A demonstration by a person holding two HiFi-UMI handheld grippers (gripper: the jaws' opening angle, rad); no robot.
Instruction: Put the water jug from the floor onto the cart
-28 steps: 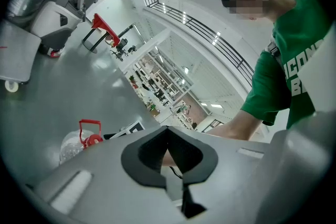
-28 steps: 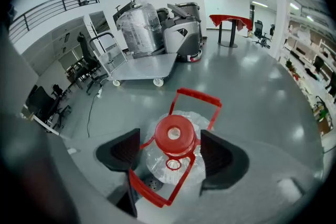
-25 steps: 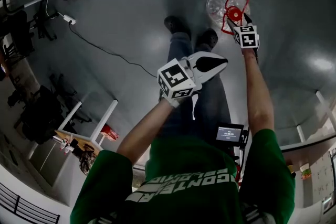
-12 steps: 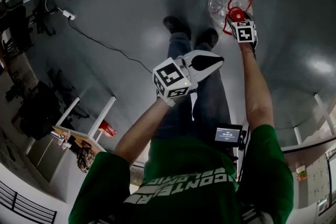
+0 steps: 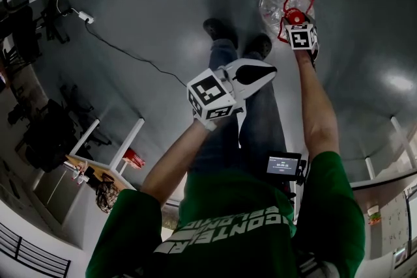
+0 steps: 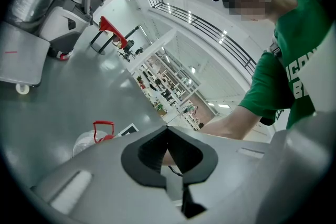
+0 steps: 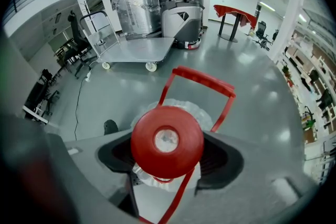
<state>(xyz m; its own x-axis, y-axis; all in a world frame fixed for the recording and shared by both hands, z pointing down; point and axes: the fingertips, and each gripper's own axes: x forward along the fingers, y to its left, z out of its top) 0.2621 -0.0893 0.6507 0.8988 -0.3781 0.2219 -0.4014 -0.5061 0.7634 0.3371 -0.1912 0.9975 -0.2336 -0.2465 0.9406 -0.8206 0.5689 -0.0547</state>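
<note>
Over the clear plastic water jug, upright on the grey floor, our right claw hangs; its jaws stand apart and have just been closing, the jug's red cap between them seemingly untouched; if they pinch that smooth cap rather than the neck, we judge the jug could slip or topple; our left claw, together and empty, waits apart from the jug; the grey flatbed cart stands well beyond it.
</note>
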